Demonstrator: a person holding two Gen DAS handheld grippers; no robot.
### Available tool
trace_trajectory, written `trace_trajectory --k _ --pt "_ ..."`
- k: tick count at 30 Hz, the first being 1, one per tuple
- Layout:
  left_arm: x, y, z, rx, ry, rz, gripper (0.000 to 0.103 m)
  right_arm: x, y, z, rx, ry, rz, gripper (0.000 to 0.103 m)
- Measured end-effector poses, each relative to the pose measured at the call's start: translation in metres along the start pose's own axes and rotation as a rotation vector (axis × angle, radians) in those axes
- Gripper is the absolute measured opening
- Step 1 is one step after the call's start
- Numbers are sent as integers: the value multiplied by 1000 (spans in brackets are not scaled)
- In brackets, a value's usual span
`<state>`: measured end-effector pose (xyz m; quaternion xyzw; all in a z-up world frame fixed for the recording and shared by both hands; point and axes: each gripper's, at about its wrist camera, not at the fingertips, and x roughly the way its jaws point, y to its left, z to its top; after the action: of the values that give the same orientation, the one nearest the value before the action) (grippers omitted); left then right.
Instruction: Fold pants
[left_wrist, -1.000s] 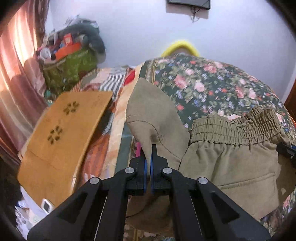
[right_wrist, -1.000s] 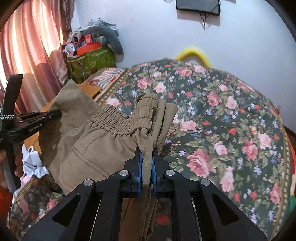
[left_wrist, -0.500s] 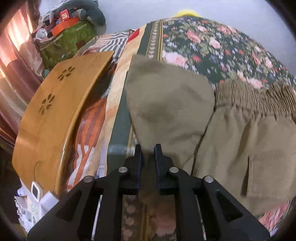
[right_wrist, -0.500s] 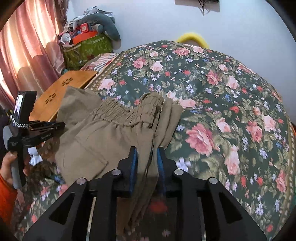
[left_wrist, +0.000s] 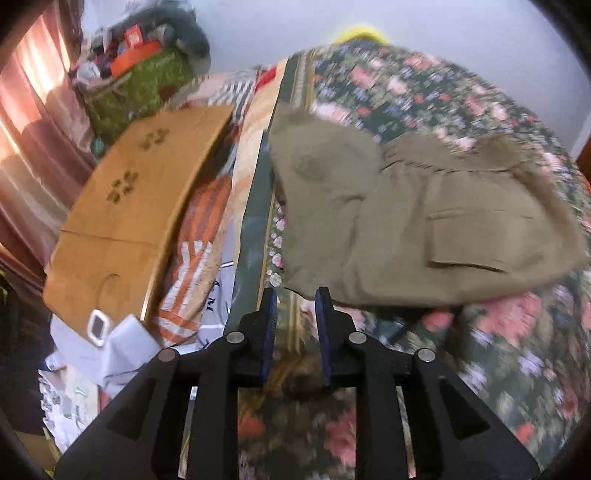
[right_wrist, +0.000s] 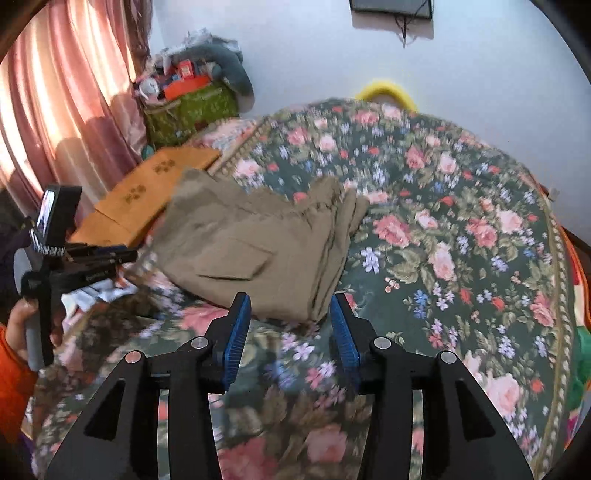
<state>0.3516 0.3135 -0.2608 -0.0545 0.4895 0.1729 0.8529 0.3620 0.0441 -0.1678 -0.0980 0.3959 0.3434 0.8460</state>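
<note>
The khaki pants (left_wrist: 406, 221) lie folded in a compact bundle on the floral bedspread (left_wrist: 517, 350), elastic waistband at the far side and a flap pocket on top. In the right wrist view the pants (right_wrist: 258, 243) lie just ahead of my right gripper (right_wrist: 290, 302), which is open and empty, its jaws wide apart near the bundle's near edge. My left gripper (left_wrist: 293, 295) is open and empty, just short of the bundle's near left corner. It also shows at the left of the right wrist view (right_wrist: 99, 256), held in a hand.
A wooden lap table (left_wrist: 136, 206) lies off the bed's left edge, with striped cloth and papers (left_wrist: 110, 343) beside it. A green bag of clutter (right_wrist: 188, 107) stands by the pink curtain (right_wrist: 55, 110). The bedspread (right_wrist: 461, 240) stretches to the right.
Both grippers let go of the pants, opened wider and pulled back toward me. The pants dropped flat onto the bedspread as a folded bundle.
</note>
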Motion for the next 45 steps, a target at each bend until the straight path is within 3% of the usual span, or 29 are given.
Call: trace_trajectory --k 9,17,26,29,31,33,40,45 --pt "-155 -23 -28 62 -256 -48 21 -119 42 3 -67 -245 -6 41" --pt "-296 -24 -67 16 -508 -136 21 -222 82 -22 -109 -468 6 41" --pt "-391 -39 -125 34 -698 -170 23 -276 113 -51 -110 -599 53 41" --pt "-406 -43 -142 22 -732 -176 46 -279 117 -58 -97 -611 47 49" --pt "-413 -43 -152 7 -754 -176 67 -281 117 -62 -80 -621 42 65" --pt "-417 -43 -159 -1 -770 -165 76 -281 116 -65 -67 -633 19 74" --pt "-420 -49 -170 5 -780 -153 93 -292 125 -76 -65 -657 -53 103" --pt "-422 -50 -174 -8 -792 -171 96 -295 126 -79 -61 -657 -60 103"
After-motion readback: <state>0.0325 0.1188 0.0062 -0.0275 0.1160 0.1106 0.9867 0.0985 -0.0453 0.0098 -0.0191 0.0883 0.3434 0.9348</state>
